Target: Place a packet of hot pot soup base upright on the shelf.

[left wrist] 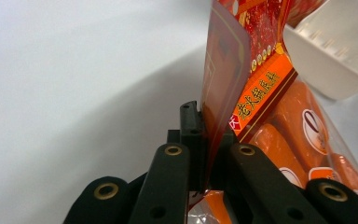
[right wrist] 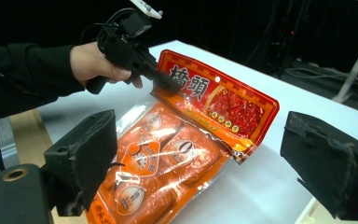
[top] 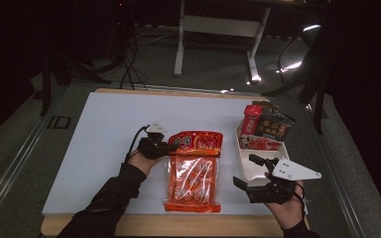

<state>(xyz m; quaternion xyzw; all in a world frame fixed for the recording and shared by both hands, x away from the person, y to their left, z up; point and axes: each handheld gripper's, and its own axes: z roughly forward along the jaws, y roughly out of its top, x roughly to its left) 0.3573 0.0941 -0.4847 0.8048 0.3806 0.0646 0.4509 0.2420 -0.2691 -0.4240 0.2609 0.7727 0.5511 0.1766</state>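
Observation:
An orange snack bag [top: 192, 178] with a red header lies in the middle of the white table [top: 104, 129]. My left gripper [top: 170, 147] is shut on the header's left corner, and the header is raised off the table while the rest of the bag lies flat. In the left gripper view the jaws pinch the thin red edge of the bag [left wrist: 223, 79]. My right gripper [top: 243, 170] stands open to the right of the bag, nothing between its pads [right wrist: 81, 158]. In the right gripper view the bag [right wrist: 168, 154] lies ahead, with the left gripper [right wrist: 161, 81] on its corner.
A white tray [top: 252, 171] sits just beyond my right gripper, holding a red packet [top: 251, 120] and a dark packet [top: 275, 124] at its far end. The tray's rim [left wrist: 335, 56] is close behind the bag. The table's wooden front edge [top: 178, 224] runs near my forearms.

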